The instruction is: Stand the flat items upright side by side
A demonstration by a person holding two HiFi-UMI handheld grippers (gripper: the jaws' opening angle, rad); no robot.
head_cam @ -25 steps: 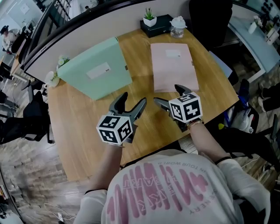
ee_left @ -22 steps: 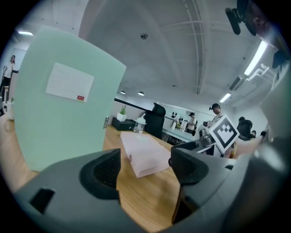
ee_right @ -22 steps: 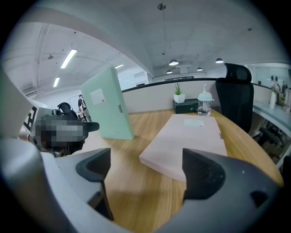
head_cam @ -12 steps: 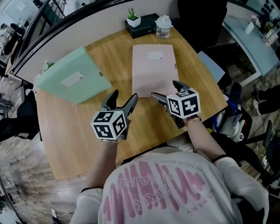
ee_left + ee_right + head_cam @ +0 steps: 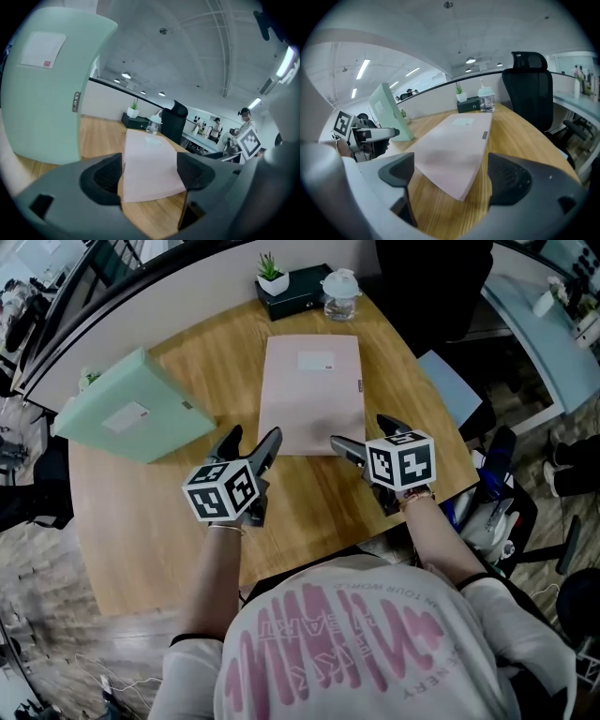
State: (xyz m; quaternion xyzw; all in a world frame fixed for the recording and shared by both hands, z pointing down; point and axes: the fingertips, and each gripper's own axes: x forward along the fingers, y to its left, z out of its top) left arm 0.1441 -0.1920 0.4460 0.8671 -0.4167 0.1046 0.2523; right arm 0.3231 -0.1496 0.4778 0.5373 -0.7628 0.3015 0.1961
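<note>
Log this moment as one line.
left gripper: open, empty | right gripper: open, empty | pink folder: flat, ungripped | green folder: untouched

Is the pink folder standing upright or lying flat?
Lying flat: the pink folder rests face-up on the table, its label showing on top.

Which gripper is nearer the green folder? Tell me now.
Left. The left gripper hovers just right of the green folder, at the pink folder's near left corner; the right gripper sits farther off, at its near right corner.
</note>
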